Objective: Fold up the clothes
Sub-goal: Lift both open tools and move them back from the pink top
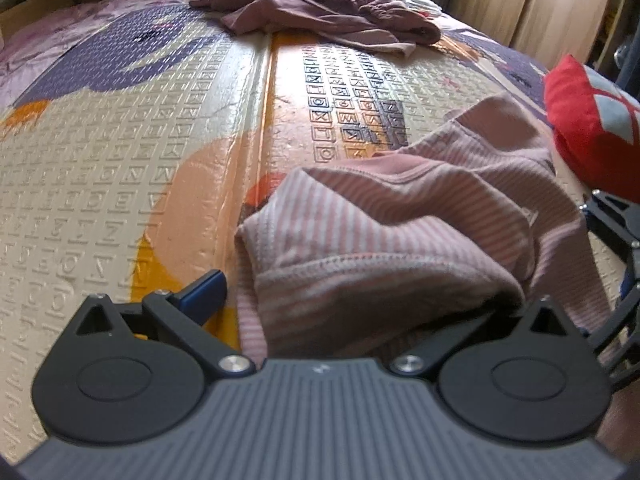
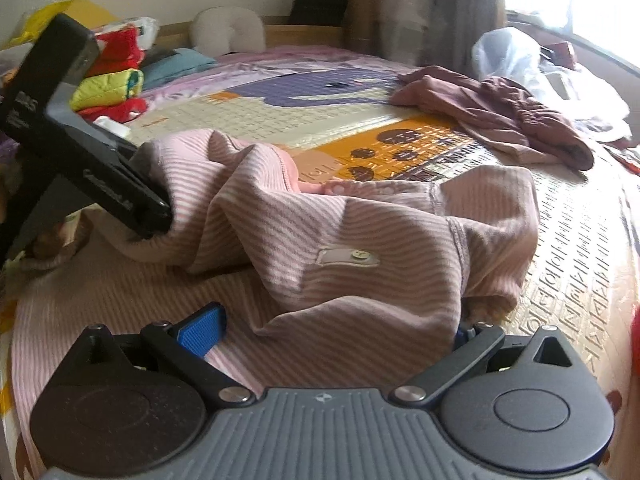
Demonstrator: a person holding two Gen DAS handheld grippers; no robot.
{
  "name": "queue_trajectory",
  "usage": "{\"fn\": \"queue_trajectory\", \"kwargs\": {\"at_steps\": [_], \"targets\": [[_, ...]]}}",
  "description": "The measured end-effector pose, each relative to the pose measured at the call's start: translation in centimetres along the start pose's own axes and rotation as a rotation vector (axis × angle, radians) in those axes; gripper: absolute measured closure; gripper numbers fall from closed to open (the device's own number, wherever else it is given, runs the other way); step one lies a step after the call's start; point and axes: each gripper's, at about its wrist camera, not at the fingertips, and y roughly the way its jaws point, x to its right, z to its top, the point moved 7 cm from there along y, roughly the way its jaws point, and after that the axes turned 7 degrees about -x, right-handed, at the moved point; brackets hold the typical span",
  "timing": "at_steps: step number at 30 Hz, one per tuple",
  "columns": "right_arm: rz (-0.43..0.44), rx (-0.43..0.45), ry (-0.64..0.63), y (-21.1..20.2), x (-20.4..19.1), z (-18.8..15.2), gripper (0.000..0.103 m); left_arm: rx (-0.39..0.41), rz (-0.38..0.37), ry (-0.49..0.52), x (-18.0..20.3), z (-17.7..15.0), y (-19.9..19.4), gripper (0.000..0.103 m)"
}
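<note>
I am working on a big play mat (image 1: 168,152) with little squares and letters pressed into it, and it lies over a bed (image 2: 304,58). On the mat, right in front of me, is the pink striped top (image 2: 360,232), all bunched up in soft folds. A darker brown-pink garment (image 1: 320,16) lies crumpled farther back on the mat, well apart from the striped one. Off to one side I see a pile of red and yellow clothes (image 2: 116,80), and a clear plastic bag (image 2: 516,56) sits near the window. My left tongs (image 1: 360,300) are spread wide, and the striped cloth lies bunched between the two fingers; one blue pad (image 1: 204,292) shows bare and the other finger is hidden under the cloth. My right tongs (image 2: 340,328) are spread wide too, with a fold of the same top lying between them. There is a small white tab with a snap button (image 2: 358,255) on the top.
</note>
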Motion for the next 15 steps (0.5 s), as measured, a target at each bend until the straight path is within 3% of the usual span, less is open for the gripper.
{"fn": "queue_trajectory", "kwargs": {"at_steps": [3,7,10,15], "targets": [[0.003,0.002,0.012,0.0,0.1,-0.1,0.0,-0.02,0.019,-0.034,0.1,-0.1,0.0,0.0],[0.002,0.0,0.021,0.0,0.1,-0.1,0.0,-0.111,0.025,-0.067,0.0,-0.1,-0.1,0.0],[-0.041,-0.021,0.087,-0.4,-0.2,-0.2,0.0,-0.143,0.017,-0.085,-0.2,0.0,0.0,0.0],[-0.148,-0.039,0.187,-0.8,-1.0,-0.4,0.0,-0.05,0.042,-0.163,-0.2,-0.4,-0.3,0.0]]}}
